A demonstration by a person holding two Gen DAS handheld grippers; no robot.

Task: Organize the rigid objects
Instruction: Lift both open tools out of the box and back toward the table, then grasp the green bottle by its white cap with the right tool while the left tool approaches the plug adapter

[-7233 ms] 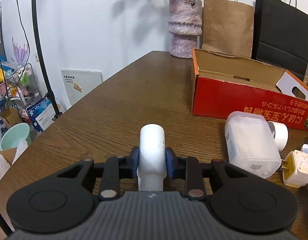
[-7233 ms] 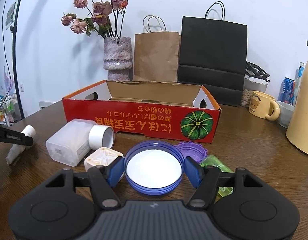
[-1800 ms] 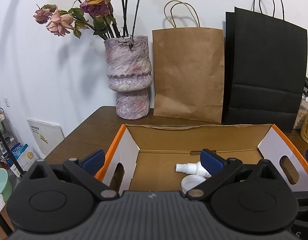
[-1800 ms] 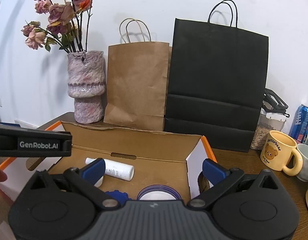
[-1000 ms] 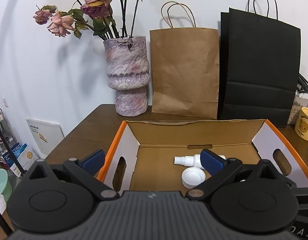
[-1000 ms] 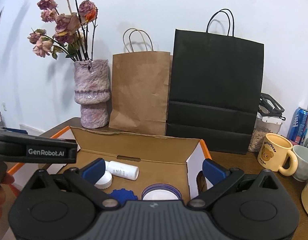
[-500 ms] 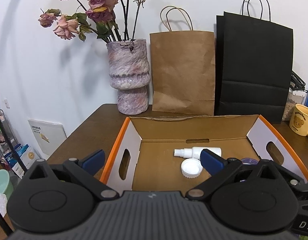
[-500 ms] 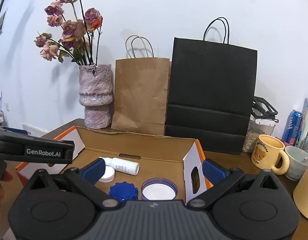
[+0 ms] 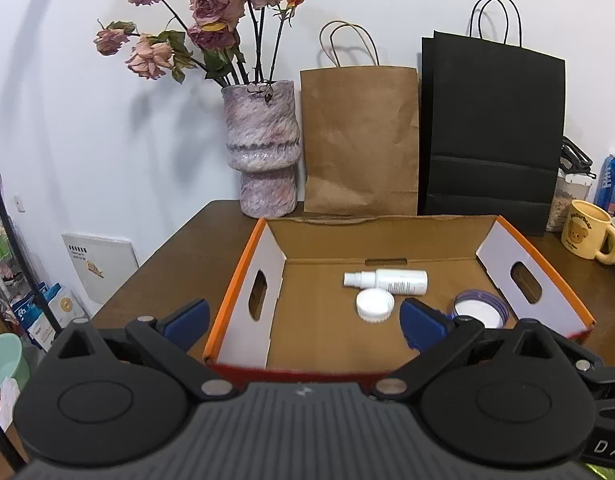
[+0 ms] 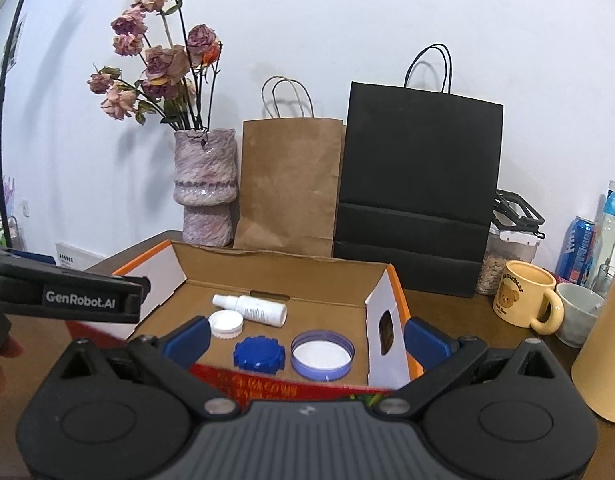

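Observation:
An open red cardboard box (image 9: 272, 264) (image 10: 387, 304) stands on the wooden table. Inside lie a white spray bottle (image 9: 387, 280) (image 10: 251, 309), a white cap (image 9: 374, 305) (image 10: 226, 324), a dark blue ribbed lid (image 10: 258, 353) and a purple-rimmed lid (image 9: 478, 313) (image 10: 322, 353). My left gripper (image 9: 303, 322) is open and empty, above the box's near left side. My right gripper (image 10: 305, 340) is open and empty, above the box's near edge. The left gripper's body (image 10: 63, 296) shows at the left of the right wrist view.
Behind the box stand a vase of dried roses (image 9: 263, 148), a brown paper bag (image 9: 359, 140) and a black paper bag (image 9: 491, 132). A yellow bear mug (image 10: 523, 298), a white cup (image 10: 577, 312), a jar and cans stand at the right. A tan jug (image 10: 605, 344) is at the far right.
Both grippers let go of their objects earlier; the spray bottle and the purple-rimmed lid now lie in the box. Over the last second both have pulled back and risen, showing more of the box.

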